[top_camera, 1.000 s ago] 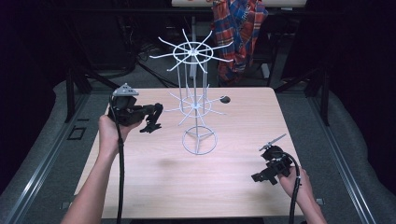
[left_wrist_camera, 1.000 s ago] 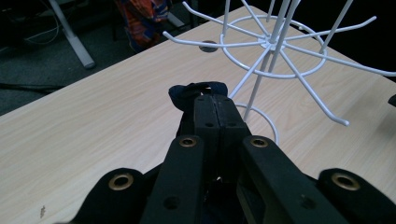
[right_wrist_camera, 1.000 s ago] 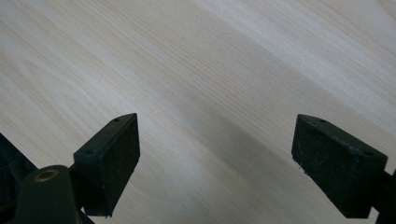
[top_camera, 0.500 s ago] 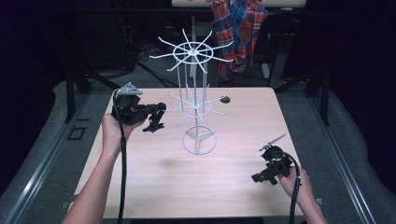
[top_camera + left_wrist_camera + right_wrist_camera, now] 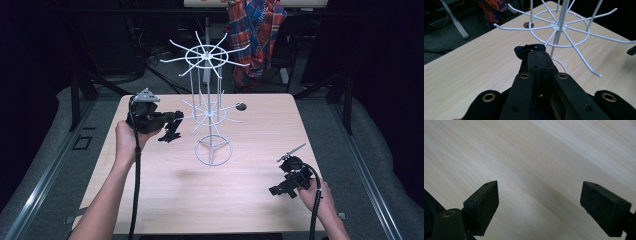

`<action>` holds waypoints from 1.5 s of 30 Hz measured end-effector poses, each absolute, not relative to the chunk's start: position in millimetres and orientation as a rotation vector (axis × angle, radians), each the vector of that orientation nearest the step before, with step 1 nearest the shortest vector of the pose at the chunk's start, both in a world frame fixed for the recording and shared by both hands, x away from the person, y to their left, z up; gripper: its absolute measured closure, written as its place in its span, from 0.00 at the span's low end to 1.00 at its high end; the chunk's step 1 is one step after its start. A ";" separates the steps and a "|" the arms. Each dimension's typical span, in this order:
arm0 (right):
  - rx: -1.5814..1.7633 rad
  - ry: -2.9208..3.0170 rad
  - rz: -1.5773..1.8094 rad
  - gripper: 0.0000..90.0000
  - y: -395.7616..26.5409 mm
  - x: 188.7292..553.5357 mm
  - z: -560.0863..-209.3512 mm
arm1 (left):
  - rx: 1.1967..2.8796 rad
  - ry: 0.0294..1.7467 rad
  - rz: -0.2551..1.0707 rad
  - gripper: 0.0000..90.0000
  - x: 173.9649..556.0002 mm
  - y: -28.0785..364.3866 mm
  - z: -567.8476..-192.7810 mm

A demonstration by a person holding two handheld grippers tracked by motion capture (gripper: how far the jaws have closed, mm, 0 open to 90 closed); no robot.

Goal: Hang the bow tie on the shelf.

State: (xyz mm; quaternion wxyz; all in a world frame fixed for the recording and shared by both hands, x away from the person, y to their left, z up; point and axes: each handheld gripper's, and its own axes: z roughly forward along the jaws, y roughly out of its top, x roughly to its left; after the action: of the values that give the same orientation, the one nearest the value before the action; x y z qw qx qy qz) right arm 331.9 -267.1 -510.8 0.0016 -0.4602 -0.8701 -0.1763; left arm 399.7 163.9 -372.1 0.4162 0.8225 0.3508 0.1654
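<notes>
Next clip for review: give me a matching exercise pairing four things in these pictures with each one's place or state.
Things:
1. left gripper
2. right gripper
3. white wire hook stand
4. small dark loop-shaped item

States:
A. jaws wide apart over bare wooden table
B. upright at mid-table
C. pinched at jaw tips
D. jaws pressed together near the stand's lower hooks

Pairs: 1-D, 2-A, 3-B, 4-C
</notes>
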 end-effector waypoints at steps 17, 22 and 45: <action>-1.435 -2.736 -0.547 0.17 -267.9 331.4 -511.3 | 2.102 0.845 0.406 0.99 408.2 143.1 -377.8; -1.438 -2.730 -0.550 0.17 -267.7 331.4 -512.1 | 2.110 0.841 0.405 0.99 408.5 139.6 -379.7; -1.422 -2.739 -0.533 0.17 -268.2 331.7 -512.4 | 2.183 0.823 0.436 0.99 405.1 129.1 -392.1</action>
State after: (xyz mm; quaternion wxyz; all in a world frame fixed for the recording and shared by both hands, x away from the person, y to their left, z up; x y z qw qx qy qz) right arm 331.7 -268.2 -512.4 0.0049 -0.4541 -0.8746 -0.1701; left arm 405.1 129.1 -392.1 0.3744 0.8528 0.3216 0.1704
